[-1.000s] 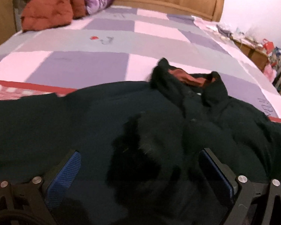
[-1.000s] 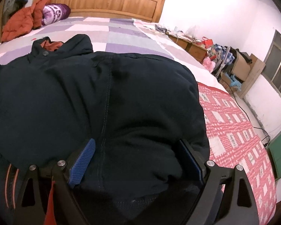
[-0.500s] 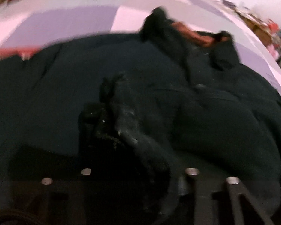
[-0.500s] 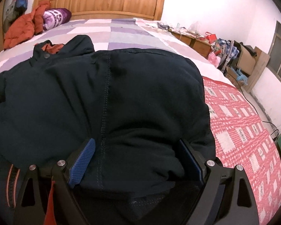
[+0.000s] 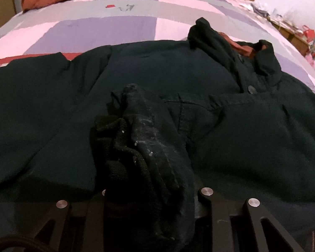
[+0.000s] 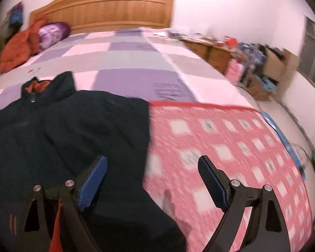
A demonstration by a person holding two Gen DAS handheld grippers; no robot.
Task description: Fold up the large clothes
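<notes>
The left gripper (image 5: 151, 191) clamps a bunched cuff (image 5: 136, 130) of the dark jacket (image 5: 252, 130); the right gripper (image 6: 151, 180) gapes, holding nothing, above the bed (image 6: 220, 147).

The right gripper (image 6: 152, 180) hangs with its blue-padded jaws spread wide and nothing between them, above the edge of a dark jacket (image 6: 73, 130). The jacket lies flat on the bed (image 6: 124, 63), collar toward the wooden headboard (image 6: 107, 8), beside a pink patterned blanket (image 6: 231, 142).
</notes>
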